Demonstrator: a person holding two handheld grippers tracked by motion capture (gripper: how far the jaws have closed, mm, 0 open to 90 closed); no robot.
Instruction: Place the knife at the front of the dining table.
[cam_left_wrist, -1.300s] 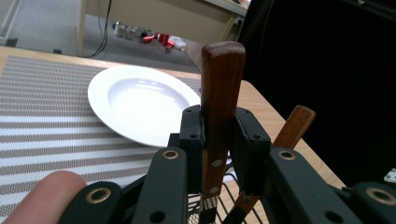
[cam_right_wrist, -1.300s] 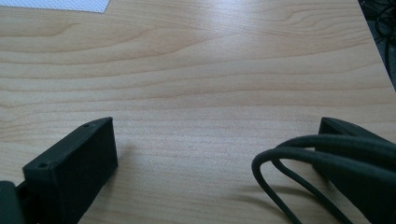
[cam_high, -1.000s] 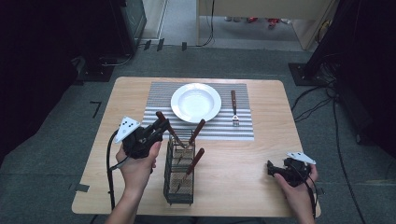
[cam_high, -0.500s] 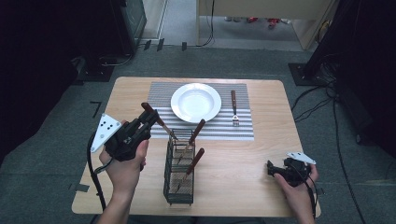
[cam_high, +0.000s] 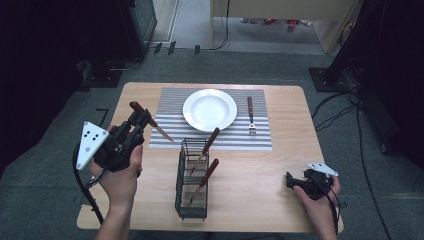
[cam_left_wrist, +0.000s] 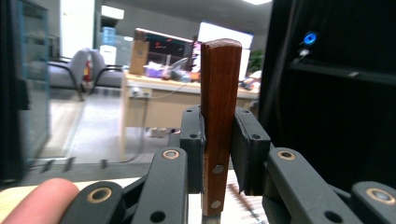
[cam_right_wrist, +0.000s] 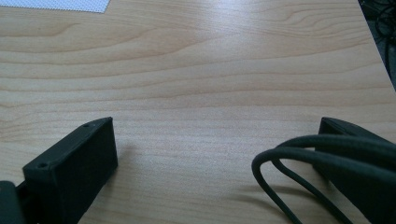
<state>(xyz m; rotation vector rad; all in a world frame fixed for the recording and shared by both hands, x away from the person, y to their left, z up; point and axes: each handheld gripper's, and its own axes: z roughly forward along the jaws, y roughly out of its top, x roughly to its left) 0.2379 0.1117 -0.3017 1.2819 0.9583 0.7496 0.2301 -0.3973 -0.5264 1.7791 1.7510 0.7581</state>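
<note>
**Inspector:** Wood table (cam_high: 280, 165), striped mat (cam_high: 170, 95) across its far half, white plate (cam_high: 210, 110) at the mat's centre, fork (cam_high: 250, 116) just right of the plate. The wire caddy (cam_high: 191, 180) stands on the near side and holds two more wooden-handled pieces. Work in hand, as I judge it: laying the knife (cam_high: 150, 122) on the mat at the open left side of the plate.

**Assistant:** Where is the knife?

**Inspector:** Lifted clear of the caddy, above the mat's left edge, held by the left gripper (cam_high: 136, 122). The jaws are clamped on the wooden handle (cam_left_wrist: 218, 121), blade slanting down toward the mat.

**Assistant:** How should it be placed?

**Inspector:** Level the blade first, turn it parallel to the fork, lower it until it lies flat on the mat just beside the plate, not touching the rim, then release. Dropping it from a tilt risks a skid.

**Assistant:** Hand pose?

**Inspector:** Left forearm comes in from the near edge, wrist cocked up so the gripper points away and upward. Right hand rests near the table's near right corner; right gripper (cam_high: 296, 181) low over bare wood, jaws spread apart, nothing between them.
</note>
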